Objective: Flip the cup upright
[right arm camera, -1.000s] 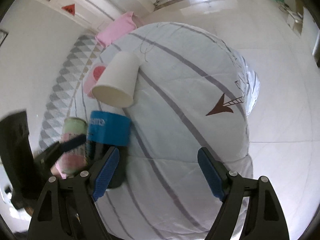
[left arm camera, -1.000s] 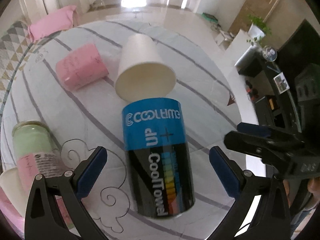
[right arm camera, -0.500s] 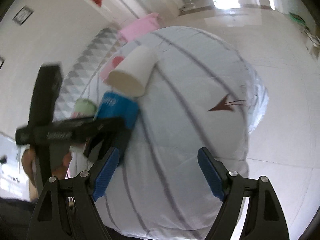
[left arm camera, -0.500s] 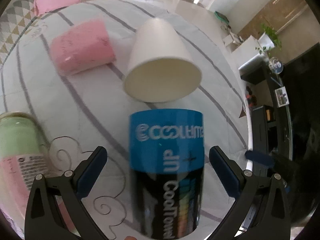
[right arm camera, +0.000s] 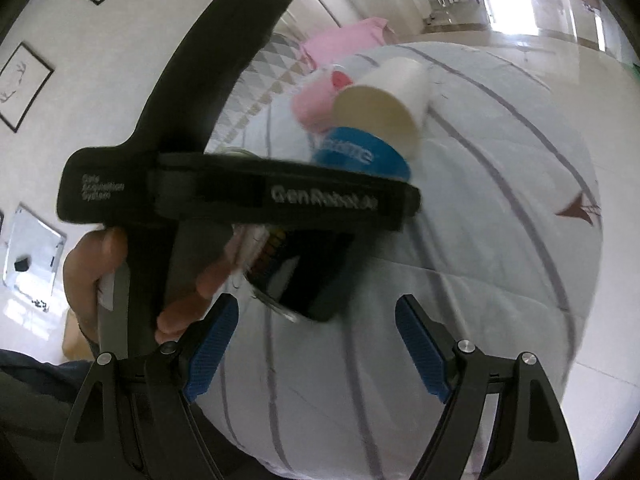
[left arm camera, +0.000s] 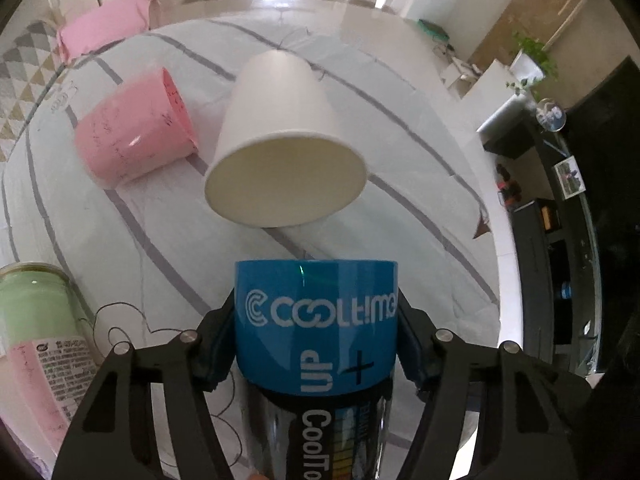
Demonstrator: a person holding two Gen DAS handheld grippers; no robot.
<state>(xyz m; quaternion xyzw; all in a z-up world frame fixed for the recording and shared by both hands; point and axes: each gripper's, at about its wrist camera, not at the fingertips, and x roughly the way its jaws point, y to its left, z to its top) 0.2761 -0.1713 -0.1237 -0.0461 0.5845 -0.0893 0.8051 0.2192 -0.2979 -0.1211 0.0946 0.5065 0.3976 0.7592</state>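
Observation:
A blue-and-black CoolTime cup [left arm camera: 316, 344] lies on its side on the striped bedspread, blue end away from me. My left gripper [left arm camera: 316, 348] is shut on its blue band, one pad on each side. The same cup [right arm camera: 360, 156] shows in the right wrist view under the left gripper's black body [right arm camera: 240, 196]. My right gripper [right arm camera: 312, 344] is open and empty, above the bed's near edge, to the right of the left hand.
A white paper cup [left arm camera: 284, 152] lies on its side just beyond the CoolTime cup. A pink cup [left arm camera: 136, 140] lies to its left. A green glass jar [left arm camera: 32, 320] lies at the left edge. Pink pillow [left arm camera: 108, 28] at the far edge; dark furniture [left arm camera: 560, 240] to the right.
My left gripper has moved forward over the CoolTime cup and shut on its blue band. The right gripper has pulled back and turned left, staying open.

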